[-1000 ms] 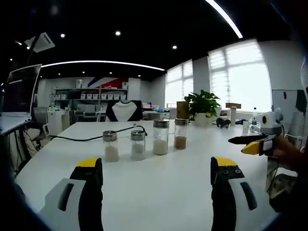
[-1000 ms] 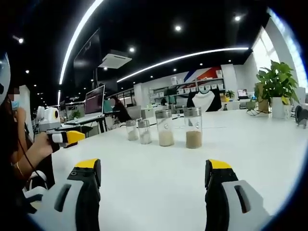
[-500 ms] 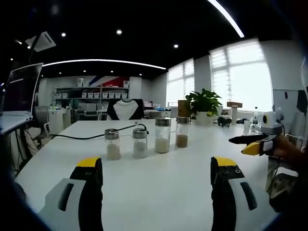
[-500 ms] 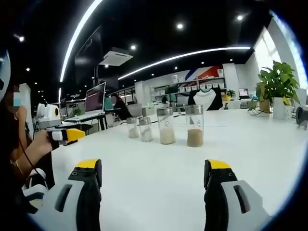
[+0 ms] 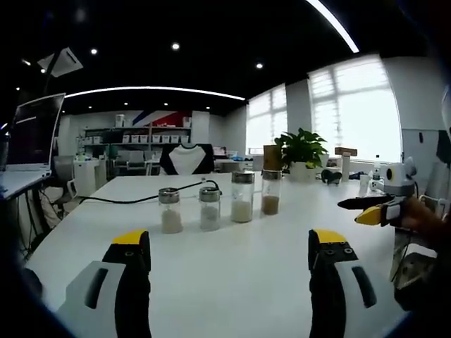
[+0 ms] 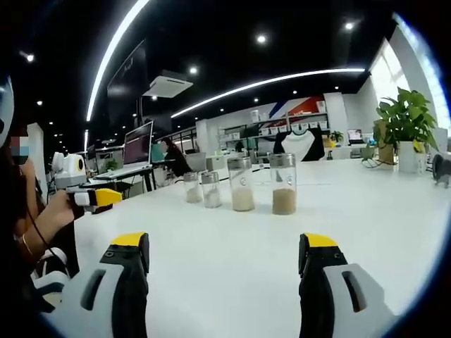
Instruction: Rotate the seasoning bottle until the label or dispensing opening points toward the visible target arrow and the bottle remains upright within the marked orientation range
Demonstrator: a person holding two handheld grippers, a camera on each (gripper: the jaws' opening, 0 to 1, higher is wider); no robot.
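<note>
Four glass seasoning bottles with metal caps stand upright in a row on the white table [image 5: 232, 289]. Two short ones with pale powder [image 5: 170, 210] [image 5: 209, 208] are on the left. To their right stand a taller white-filled one [image 5: 242, 197] and a brown-filled one [image 5: 270, 193]. The right gripper view has the same row, with the brown-filled bottle [image 6: 283, 184] nearest and the white-filled one [image 6: 242, 184] beside it. My left gripper [image 5: 229, 243] is open, well short of the bottles. My right gripper [image 6: 225, 243] is open too, nothing between its jaws.
A black cable [image 5: 120, 201] runs across the table behind the short bottles. A potted plant [image 5: 301, 151] stands at the far right end. An open laptop [image 5: 32, 134] sits on a desk to the left. The other gripper [image 5: 370, 211] hovers at the right table edge.
The left gripper view has shifted a little, so the bottles sit slightly further right in it. Both grippers stay open; the bottles have not moved.
</note>
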